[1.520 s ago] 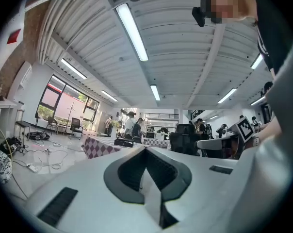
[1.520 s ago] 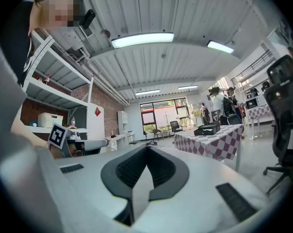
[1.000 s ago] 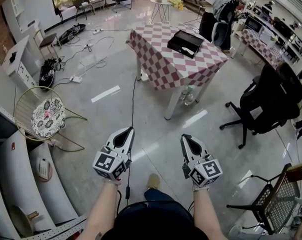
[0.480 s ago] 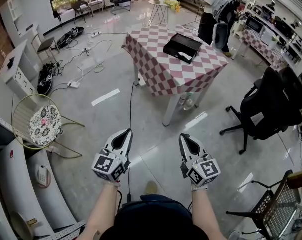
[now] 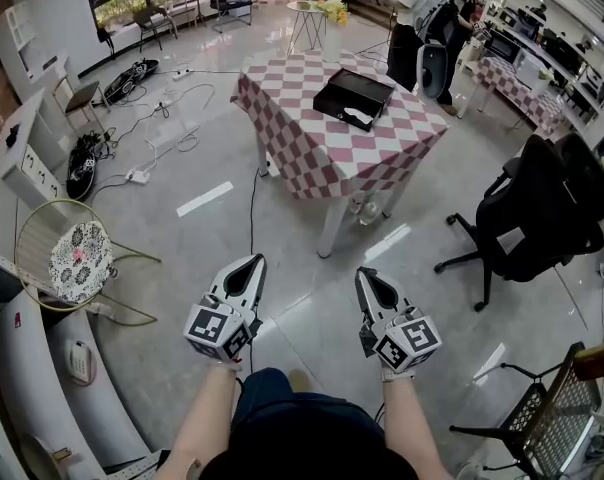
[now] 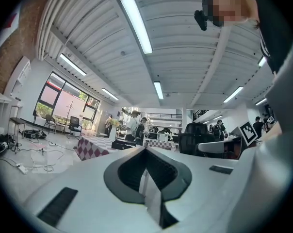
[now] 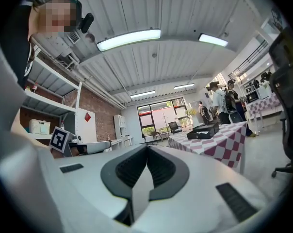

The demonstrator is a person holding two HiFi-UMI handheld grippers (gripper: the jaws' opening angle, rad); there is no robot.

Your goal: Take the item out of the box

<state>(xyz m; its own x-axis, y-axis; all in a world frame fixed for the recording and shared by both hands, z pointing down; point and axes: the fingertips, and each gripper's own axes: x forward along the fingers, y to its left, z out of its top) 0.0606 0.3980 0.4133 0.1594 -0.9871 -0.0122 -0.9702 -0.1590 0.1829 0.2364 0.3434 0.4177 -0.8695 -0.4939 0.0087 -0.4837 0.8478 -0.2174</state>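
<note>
Left hand-held gripper (image 5: 250, 264): jaws closed tight against each other, nothing between them, aimed level out over the floor, marker cube at the near end.
Right hand-held gripper (image 5: 365, 276): same deal, jaws together and empty, just beside the left one and roughly parallel to it.
Forearms (image 5: 204, 408): bare, one behind each hand-held gripper, low in the head view.
Box (image 5: 354, 98): black and shallow, lying on the table's top, well apart from both hand-held grippers, nothing touching it. Shows up small in the right gripper view too, sitting on the checked cloth.
Item: only a white patch (image 5: 360, 118) at the box's near end, too small to say what it is.
Table (image 5: 302, 133): red-and-white checked cloth, white legs, standing across the open floor ahead.
Floor (image 5: 312, 298): glossy grey, with a white tape strip (image 5: 204, 199) left of the table and loose cables (image 5: 172, 108) further back on the left.
Office chair (image 5: 542, 208): black, on wheels, off to the right of the table.
Round chair (image 5: 77, 258): wire frame with a flowery cushion, over at the left.
People (image 5: 422, 18): standing beyond the table's far side, near a second checked table (image 5: 517, 78).
</note>
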